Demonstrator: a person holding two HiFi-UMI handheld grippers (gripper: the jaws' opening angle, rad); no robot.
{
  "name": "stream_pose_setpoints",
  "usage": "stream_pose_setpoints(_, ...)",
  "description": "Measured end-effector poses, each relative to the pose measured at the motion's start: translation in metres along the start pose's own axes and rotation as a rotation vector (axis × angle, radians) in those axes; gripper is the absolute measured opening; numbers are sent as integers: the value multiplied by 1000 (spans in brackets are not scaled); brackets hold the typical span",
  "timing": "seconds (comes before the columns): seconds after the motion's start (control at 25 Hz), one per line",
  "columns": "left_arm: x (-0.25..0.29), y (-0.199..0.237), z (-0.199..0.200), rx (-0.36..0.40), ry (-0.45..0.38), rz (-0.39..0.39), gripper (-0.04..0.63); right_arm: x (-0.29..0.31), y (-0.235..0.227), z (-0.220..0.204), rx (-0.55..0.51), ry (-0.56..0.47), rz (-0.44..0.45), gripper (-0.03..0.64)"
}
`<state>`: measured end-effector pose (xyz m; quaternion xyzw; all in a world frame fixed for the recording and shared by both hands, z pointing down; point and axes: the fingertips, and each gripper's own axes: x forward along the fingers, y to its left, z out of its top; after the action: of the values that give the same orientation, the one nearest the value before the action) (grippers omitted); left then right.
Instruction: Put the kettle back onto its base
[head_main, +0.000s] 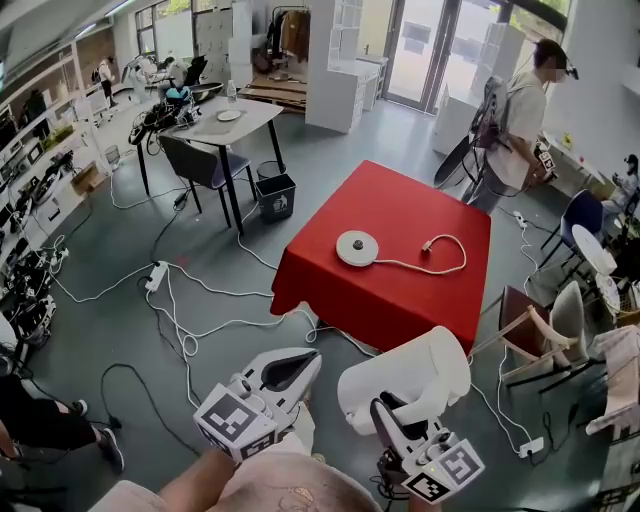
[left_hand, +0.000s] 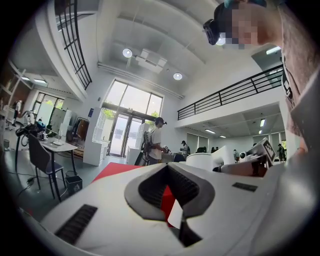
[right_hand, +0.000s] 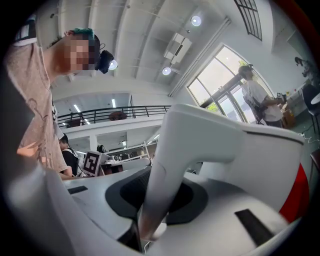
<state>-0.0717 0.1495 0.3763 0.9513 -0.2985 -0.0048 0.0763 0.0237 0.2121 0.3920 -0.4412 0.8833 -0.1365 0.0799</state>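
One-handed carry, judged from the layout. Clamped by its curved handle (right_hand: 160, 170) between the jaws of the right gripper (head_main: 390, 412): squat white plastic kettle (head_main: 410, 370). Jaws partly closed, pads pressing on the lower stem of the handle. Carried roughly upright, presumably to keep the underside facing down for seating.

Alongside, left gripper (head_main: 290, 368): jaws drawn together, tips meeting, nothing between. Probably kept free as a steadying spare.

Lying flat on the red-clothed square table (head_main: 400, 200): round white power base (head_main: 357, 247), with white cord (head_main: 445, 262) looped to its right, off the disc.

Kettle position: low in foreground over grey floor (head_main: 100, 330), well apart from base, short of the table's near edge. Not yet placed.

Next, by estimate: approach, centre over disc, lower straight. Risks: off-centre landing, cord snag.
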Motion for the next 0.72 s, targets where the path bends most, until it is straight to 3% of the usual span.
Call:
stream_pose_setpoints(0.36,46,37,-3,41,16,-19,-9,33,-40,11,-2,9,5,110)
stream_pose_setpoints(0.56,83,54,1,-15,26,-47,-9,55,-71,19,21,-7,11,110)
stream_pose_setpoints(0.72,109,83,7,2,9,-50,-9,80,-92,24,17,-3,11,109)
